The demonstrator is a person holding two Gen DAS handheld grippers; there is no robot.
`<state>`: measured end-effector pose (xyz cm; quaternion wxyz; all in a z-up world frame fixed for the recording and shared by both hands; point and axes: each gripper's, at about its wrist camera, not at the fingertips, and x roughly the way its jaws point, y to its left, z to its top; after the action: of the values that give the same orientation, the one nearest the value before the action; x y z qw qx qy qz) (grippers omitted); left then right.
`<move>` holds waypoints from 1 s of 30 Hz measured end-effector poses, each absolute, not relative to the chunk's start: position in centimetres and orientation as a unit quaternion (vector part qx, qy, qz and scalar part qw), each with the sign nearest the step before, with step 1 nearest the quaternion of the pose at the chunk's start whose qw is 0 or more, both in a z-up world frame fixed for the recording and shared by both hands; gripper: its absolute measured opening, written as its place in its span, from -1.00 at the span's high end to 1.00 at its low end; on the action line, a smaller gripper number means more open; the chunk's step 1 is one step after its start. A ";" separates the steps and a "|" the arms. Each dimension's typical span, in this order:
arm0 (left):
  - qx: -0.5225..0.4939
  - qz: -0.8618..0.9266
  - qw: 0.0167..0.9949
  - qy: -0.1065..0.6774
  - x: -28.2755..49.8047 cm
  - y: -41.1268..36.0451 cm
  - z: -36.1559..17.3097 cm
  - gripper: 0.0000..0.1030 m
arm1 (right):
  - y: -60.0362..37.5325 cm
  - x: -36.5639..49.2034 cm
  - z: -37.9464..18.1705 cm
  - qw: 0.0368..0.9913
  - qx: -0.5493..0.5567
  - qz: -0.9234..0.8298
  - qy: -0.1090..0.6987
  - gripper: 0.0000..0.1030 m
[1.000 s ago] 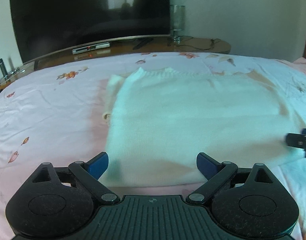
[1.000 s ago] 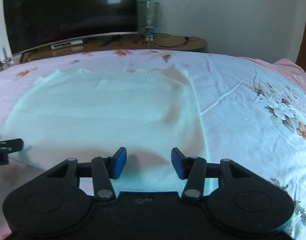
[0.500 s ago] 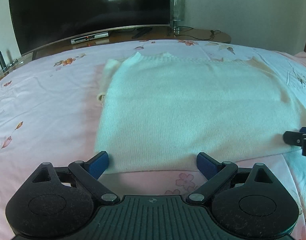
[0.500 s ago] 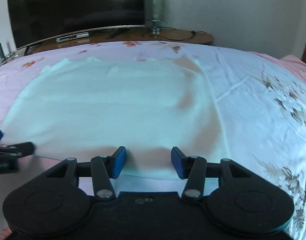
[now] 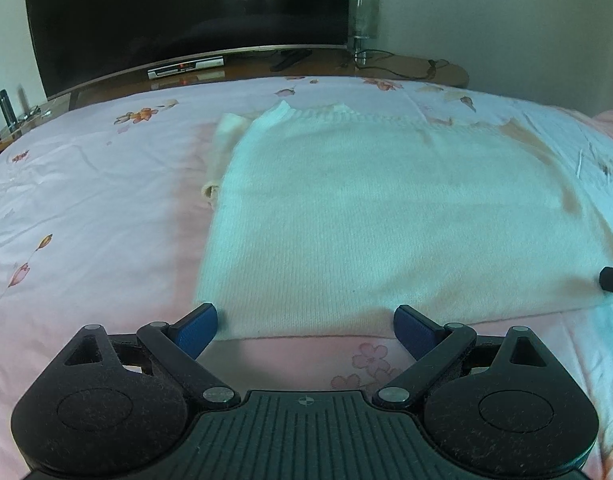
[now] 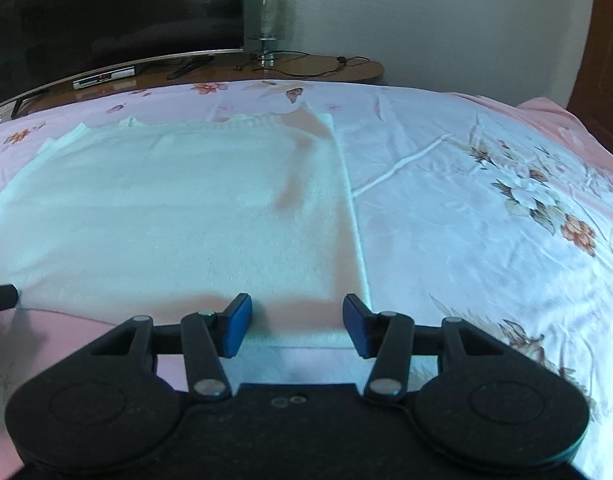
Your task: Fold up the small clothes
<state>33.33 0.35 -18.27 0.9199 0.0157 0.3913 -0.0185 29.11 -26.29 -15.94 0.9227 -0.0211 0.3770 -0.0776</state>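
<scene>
At the near hem of one white knitted sweater (image 5: 386, 216), two black two-finger grippers with blue pads stood side by side over a bed. One, the left gripper (image 5: 305, 328), had its jaws spread wide with nothing between them; its left pad sat just beside the sweater's near left corner, while its right pad hung over the pink floral bedsheet (image 5: 86, 208) just short of the hem. The other, the right gripper (image 6: 297, 326), was held partly open, narrower than its partner, its two pads straddling the hem near the sweater's right corner without pressing on the cloth. The single garment lay flat on the sheet ahead of both tools, its ribbed neckline at the far end and one sleeve folded under along the left edge. Beyond the bed ran one curved wooden shelf (image 6: 326, 68), bearing one large dark television (image 5: 186, 16), one silver set-top box (image 5: 184, 68), one clear glass lamp (image 6: 268, 20) and one black remote control (image 6: 188, 66).
</scene>
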 end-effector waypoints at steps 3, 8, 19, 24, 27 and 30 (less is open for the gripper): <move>0.009 -0.024 0.922 0.386 33.3 0.4 -17.7 -0.84 | -25.5 28.7 -15.2 0.928 -0.020 -0.061 0.367 0.03; 0.001 -0.027 0.922 0.386 33.7 0.4 -17.1 -0.84 | -23.9 29.4 -14.6 0.932 -0.018 -0.034 0.360 0.03; -0.052 -0.014 0.909 0.413 33.4 1.4 -18.2 -0.84 | -20.6 30.2 -15.1 0.929 -0.027 0.017 0.369 0.02; -0.051 -0.024 0.921 0.386 34.1 1.0 -16.6 -0.84 | -20.4 30.7 -14.9 0.931 -0.024 0.021 0.364 0.02; -0.041 -0.036 0.925 0.375 35.7 0.3 -16.1 -0.84 | -20.4 31.3 -14.6 0.934 -0.021 0.020 0.356 0.02; -0.043 -0.023 0.922 0.383 38.0 0.1 -16.6 -0.83 | -20.3 32.7 -14.6 0.935 -0.022 0.021 0.354 0.02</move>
<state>37.99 0.13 -16.64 0.9223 -0.0434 0.3833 -0.0227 32.74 -20.28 -14.57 0.9347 -0.0218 0.3542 0.0214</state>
